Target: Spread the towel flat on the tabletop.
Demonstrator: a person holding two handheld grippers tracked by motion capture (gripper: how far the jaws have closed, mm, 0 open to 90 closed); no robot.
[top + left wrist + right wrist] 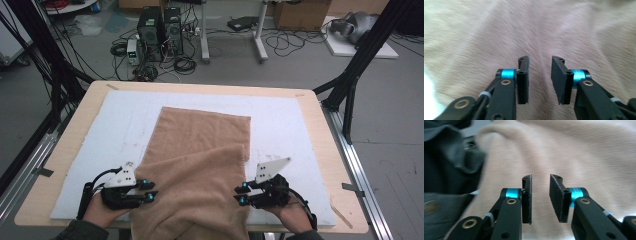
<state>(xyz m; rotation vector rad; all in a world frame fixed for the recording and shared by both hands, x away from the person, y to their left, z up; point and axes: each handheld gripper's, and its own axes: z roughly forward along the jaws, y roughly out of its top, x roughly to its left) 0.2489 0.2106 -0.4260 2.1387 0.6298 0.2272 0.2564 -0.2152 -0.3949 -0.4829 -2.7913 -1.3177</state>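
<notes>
Tan fleecy cloth (200, 160) lies lengthwise down the white-padded desk (300, 125), near end spilling off the front edge btwn both tools. Left gripper (148, 191) & right gripper (241, 194) flank it, equally near, fingers spread, pinching nothing.

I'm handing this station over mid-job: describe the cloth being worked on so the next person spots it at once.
On the wooden table lies a white mat, and the cloth lies down its middle, its near end spilling over the table's front edge. It is a tan, fuzzy towel, partly folded, between the open left gripper and the open right gripper; it is the one soft brown thing there.
</notes>
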